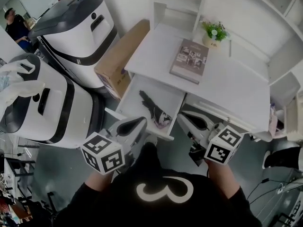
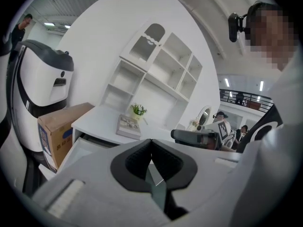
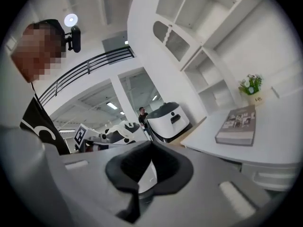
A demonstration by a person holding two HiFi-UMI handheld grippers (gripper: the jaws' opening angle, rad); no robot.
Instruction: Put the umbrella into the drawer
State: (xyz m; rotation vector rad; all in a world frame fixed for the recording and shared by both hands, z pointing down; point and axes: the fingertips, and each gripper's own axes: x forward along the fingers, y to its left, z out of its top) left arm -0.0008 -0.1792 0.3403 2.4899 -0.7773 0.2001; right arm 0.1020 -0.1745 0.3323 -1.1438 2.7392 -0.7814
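Observation:
The dark folded umbrella (image 1: 154, 110) lies inside the open white drawer (image 1: 137, 91) under the desk top. Both grippers hang in front of the person's chest, on the near side of the drawer and apart from the umbrella. In the head view my left gripper (image 1: 141, 122) points toward the drawer's front edge, jaws together and empty. My right gripper (image 1: 182, 117) sits to its right, also closed on nothing. In the left gripper view the dark pads (image 2: 151, 143) meet; in the right gripper view the pads (image 3: 150, 145) meet too.
On the white desk (image 1: 236, 89) lie a book (image 1: 189, 60) and a small potted plant (image 1: 214, 32), with shelves behind. A cardboard box (image 1: 120, 60) leans left of the desk. Two large white machines (image 1: 75, 27) (image 1: 42, 103) stand further left. A person (image 1: 14, 25) stands far off.

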